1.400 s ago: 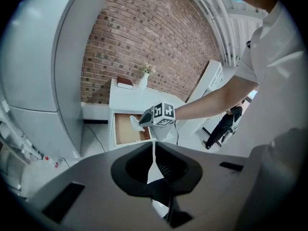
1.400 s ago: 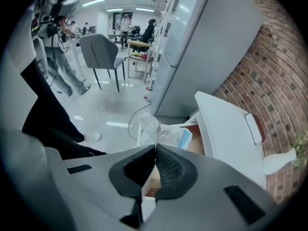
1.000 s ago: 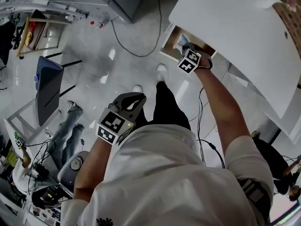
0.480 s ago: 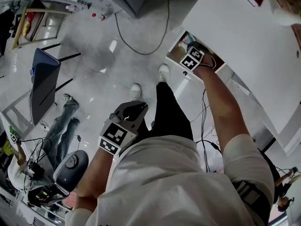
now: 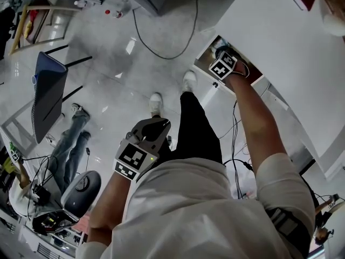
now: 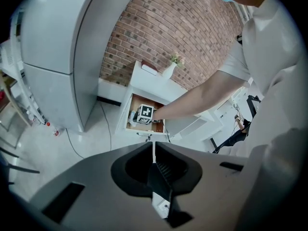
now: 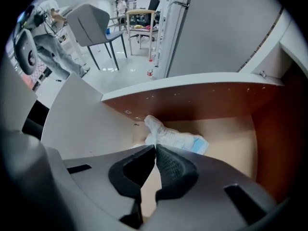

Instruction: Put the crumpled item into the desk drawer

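The crumpled item (image 7: 174,136), a white wad with a blue edge, lies on the wooden floor of the open desk drawer (image 7: 192,101). My right gripper (image 7: 155,147) is shut just short of it, and nothing shows between its jaws. In the head view the right gripper (image 5: 220,57) reaches into the drawer (image 5: 201,61) under the white desk (image 5: 280,47), and its cube hides most of the item. My left gripper (image 5: 153,129) is shut and empty, held low by the person's hip. From the left gripper (image 6: 154,147) view the drawer (image 6: 133,113) is far off.
A black cable (image 5: 161,53) loops over the glossy floor in front of the drawer. A blue-grey chair (image 5: 46,96) and another person's legs (image 5: 75,139) are at the left. A grey cabinet (image 6: 53,57) stands left of the desk.
The right gripper has stayed in the drawer and the left gripper by the hip. Only the head camera's view has shifted a little.
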The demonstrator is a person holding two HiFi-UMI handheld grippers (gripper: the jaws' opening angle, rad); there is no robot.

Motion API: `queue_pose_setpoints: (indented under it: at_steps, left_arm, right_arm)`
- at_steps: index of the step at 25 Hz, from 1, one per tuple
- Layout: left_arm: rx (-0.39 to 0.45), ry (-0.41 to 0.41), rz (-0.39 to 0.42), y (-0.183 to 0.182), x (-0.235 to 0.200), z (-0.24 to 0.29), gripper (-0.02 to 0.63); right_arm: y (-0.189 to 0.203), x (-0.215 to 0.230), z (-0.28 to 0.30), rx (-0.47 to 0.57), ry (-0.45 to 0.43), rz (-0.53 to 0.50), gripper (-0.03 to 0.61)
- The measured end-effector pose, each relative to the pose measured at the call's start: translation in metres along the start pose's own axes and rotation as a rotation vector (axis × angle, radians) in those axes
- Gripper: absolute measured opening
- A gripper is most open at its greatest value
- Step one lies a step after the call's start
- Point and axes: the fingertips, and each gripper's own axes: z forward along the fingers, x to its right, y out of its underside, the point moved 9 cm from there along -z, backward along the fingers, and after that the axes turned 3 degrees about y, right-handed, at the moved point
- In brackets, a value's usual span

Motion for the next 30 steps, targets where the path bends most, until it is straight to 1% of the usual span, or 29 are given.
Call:
queue_pose_setpoints:
  at_steps: [3,5,8,12,15,18,22,26,28,30]
  left_arm:
    - [-0.001,0.001,0.000,-0.002,-0.004,0.003,0.034]
    - [-0.001,0.003,-0.001,-0.004,-0.006,0.005,0.034]
    - [0.004,0.012,0.001,-0.009,-0.007,0.006,0.034]
    - [0.005,0.023,0.019,-0.012,-0.007,0.000,0.034]
    - [0.004,0.032,0.032,-0.017,-0.011,-0.003,0.034]
    - [0.007,0.042,0.046,-0.023,-0.016,-0.012,0.034]
    - [0.019,0.070,0.076,-0.027,-0.006,-0.039,0.034]
    - [0.027,0.079,0.118,-0.026,0.013,-0.048,0.034]
    - [0.035,0.092,0.145,-0.019,0.021,-0.061,0.034]
    - [0.049,0.106,0.169,-0.003,0.033,-0.083,0.034]
  right_arm:
    - [0.002,0.001,0.005,0.010,-0.014,0.022,0.039]
    - [0.002,0.001,0.003,0.019,-0.023,0.043,0.061]
    - [0.003,0.002,-0.001,0.021,-0.028,0.071,0.067]
    - [-0.001,0.002,-0.011,0.033,-0.025,0.096,0.069]
    - [-0.005,0.002,-0.017,0.044,-0.042,0.101,0.069]
    - [-0.014,0.006,-0.029,0.052,-0.033,0.109,0.060]
    - [-0.022,0.001,-0.070,0.054,-0.015,0.135,0.044]
    - [-0.015,-0.007,-0.104,0.093,-0.011,0.182,0.037]
    - [-0.015,-0.015,-0.127,0.102,0.005,0.205,0.034]
    - [-0.018,-0.036,-0.156,0.110,0.023,0.230,0.033]
